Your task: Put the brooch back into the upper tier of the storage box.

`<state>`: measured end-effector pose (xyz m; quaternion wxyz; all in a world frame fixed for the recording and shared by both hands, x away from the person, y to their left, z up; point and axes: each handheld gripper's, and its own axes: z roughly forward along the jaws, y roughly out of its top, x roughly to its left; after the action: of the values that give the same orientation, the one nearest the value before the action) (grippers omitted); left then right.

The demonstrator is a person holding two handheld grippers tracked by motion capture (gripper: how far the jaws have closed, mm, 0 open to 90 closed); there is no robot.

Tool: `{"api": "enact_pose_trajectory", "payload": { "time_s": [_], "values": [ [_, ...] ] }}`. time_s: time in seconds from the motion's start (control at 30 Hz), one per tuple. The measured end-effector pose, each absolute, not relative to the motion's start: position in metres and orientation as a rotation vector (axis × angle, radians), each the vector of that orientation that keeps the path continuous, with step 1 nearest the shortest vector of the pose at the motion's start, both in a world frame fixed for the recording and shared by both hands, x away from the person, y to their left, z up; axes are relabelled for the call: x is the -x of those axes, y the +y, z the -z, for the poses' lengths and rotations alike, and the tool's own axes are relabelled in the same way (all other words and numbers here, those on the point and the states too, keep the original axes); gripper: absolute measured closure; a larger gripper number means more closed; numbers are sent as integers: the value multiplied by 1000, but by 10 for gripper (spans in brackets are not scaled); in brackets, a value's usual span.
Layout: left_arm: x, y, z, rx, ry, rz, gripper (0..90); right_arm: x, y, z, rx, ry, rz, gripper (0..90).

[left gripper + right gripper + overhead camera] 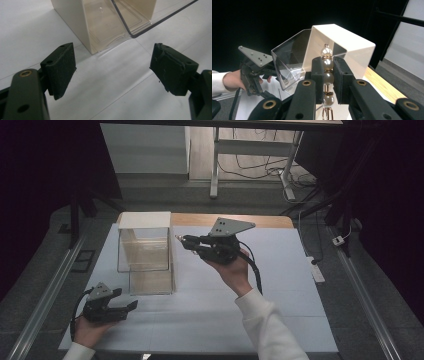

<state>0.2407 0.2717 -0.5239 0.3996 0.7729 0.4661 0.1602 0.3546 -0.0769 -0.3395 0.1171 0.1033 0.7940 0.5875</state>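
Note:
A cream box (145, 220) stands at the back left of the white sheet, with a clear plastic drawer (145, 254) pulled out of its front. My right gripper (181, 240) hovers just right of the box, shut on a short strand of pearls (327, 75) with gold links. The strand stands upright between the jaws, its top pearl just in front of the box (342, 47) and clear drawer (289, 60). My left gripper (126, 299) rests low at the front left, open and holding nothing. Its fingers (61, 67) point toward the box corner (72, 20) and drawer (140, 22).
A white sheet (215, 310) covers the wooden table (250, 220). Metal rails (45, 295) run along both sides of the table. Beyond the far edge are desk legs (215, 165) and cables on the floor. The left gripper (254, 72) shows in the right gripper view.

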Motion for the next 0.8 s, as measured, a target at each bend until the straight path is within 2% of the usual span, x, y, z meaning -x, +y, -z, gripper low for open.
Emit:
{"api": "enact_pose_trajectory", "payload": {
  "time_s": [0.8],
  "values": [
    [-241, 271, 526, -1964, 1181, -398, 206, -343, -30, 338, -203, 2358, -1745, 794]
  ]
}}
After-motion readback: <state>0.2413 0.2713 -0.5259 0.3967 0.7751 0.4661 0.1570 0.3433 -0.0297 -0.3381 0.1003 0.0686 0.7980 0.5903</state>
